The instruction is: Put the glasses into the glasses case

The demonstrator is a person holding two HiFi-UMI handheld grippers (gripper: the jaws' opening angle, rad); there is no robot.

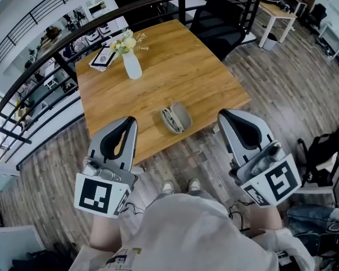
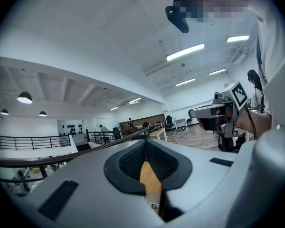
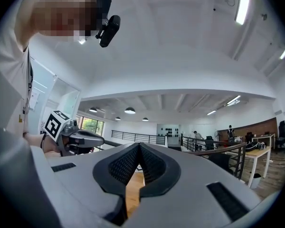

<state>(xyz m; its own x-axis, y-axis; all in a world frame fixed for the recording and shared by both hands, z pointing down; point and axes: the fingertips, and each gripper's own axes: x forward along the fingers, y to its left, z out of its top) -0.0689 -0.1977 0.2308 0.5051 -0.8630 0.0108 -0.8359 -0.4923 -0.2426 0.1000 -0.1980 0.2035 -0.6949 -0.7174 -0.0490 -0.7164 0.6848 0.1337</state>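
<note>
A grey glasses case (image 1: 176,118) lies on the wooden table (image 1: 175,72) near its front edge. Its left half shows pale and dark detail that may be the glasses, too small to tell. My left gripper (image 1: 130,120) hovers at the front left edge of the table, left of the case, jaws shut and empty. My right gripper (image 1: 222,114) hangs off the table's front right corner, right of the case, also shut and empty. In the left gripper view the left gripper (image 2: 145,142) points level, pads together. The right gripper (image 3: 138,146) does the same in its own view. Neither gripper view shows the case.
A white vase of flowers (image 1: 131,61) and a magazine (image 1: 104,57) stand at the table's far left. A black railing (image 1: 56,55) curves behind the table, with a dark chair (image 1: 217,21) beyond it. My shoes (image 1: 179,186) are on the wood floor below.
</note>
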